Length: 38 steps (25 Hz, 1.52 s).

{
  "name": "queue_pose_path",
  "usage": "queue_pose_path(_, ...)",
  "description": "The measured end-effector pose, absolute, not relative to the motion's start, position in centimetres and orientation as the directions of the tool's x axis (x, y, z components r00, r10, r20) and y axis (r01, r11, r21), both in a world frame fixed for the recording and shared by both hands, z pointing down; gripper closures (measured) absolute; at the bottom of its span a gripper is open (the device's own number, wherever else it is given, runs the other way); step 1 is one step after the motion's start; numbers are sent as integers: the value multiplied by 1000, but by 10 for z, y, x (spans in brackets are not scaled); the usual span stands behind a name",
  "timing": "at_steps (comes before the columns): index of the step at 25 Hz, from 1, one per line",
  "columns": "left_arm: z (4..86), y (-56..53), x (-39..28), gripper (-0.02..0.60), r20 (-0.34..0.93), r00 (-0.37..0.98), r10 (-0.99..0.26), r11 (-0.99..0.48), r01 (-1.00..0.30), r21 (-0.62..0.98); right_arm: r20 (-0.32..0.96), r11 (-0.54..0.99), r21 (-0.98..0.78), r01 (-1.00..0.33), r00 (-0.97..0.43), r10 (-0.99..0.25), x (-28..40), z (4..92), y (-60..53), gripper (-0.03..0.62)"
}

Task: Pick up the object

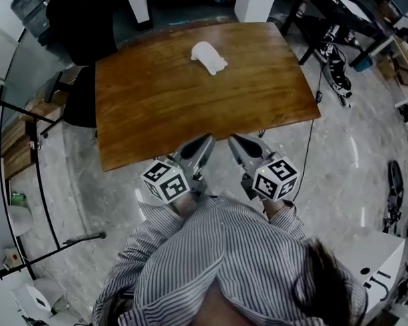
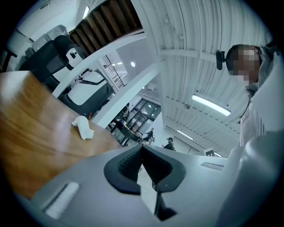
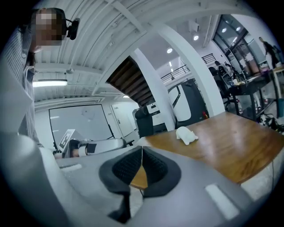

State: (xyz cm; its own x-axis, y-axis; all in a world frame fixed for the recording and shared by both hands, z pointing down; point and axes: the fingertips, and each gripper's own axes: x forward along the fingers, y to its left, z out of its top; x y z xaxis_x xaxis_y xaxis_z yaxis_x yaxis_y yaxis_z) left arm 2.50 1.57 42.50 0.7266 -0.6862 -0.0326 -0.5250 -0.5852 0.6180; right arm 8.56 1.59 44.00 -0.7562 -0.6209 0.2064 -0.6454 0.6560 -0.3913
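Note:
A small white lumpy object (image 1: 209, 57) lies on the far half of the brown wooden table (image 1: 166, 104); it also shows as the white object (image 2: 83, 127) and the white object (image 3: 187, 135) in the two gripper views. My left gripper (image 1: 208, 138) and right gripper (image 1: 233, 138) hover side by side over the table's near edge, far short of the object. Both have their tips touching, shut with nothing between them, as seen on the left gripper (image 2: 142, 146) and the right gripper (image 3: 142, 148) in their own views.
A dark office chair (image 1: 78, 27) stands at the table's far left corner. Metal stands and cables (image 1: 43, 187) run along the left floor, and bicycles and gear (image 1: 338, 63) sit to the right. The person's striped shirt (image 1: 227, 260) fills the foreground.

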Motion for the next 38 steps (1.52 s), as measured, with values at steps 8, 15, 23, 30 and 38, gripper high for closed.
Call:
queue_pose_path(8,410,-99,-23,580,-23,738,-675,-602,-532,596,221,632,-352,-690,-718,-660,51,424,-101,569)
queue_pose_path(15,433,-153,-32,580,17,760,-649,-571,-502,649,307,617,-323,-717,-696,-649,28,443,-161,507)
queue_pose_path(23,453,-181,-27,580,60,750,-659,-521,-512,683,507,640,-183,-746,-630,-589,46,491,-230,361)
queue_pose_path(30,472,-192,-25,580,97,740,-665,-472,-518,713,665,740,4,-673,-551,-504,45,529,-300,275)
queue_pose_path(38,494,-209,-23,580,124,728,-674,-421,-517,745,815,782,-23,-622,-465,-346,45,597,-346,198)
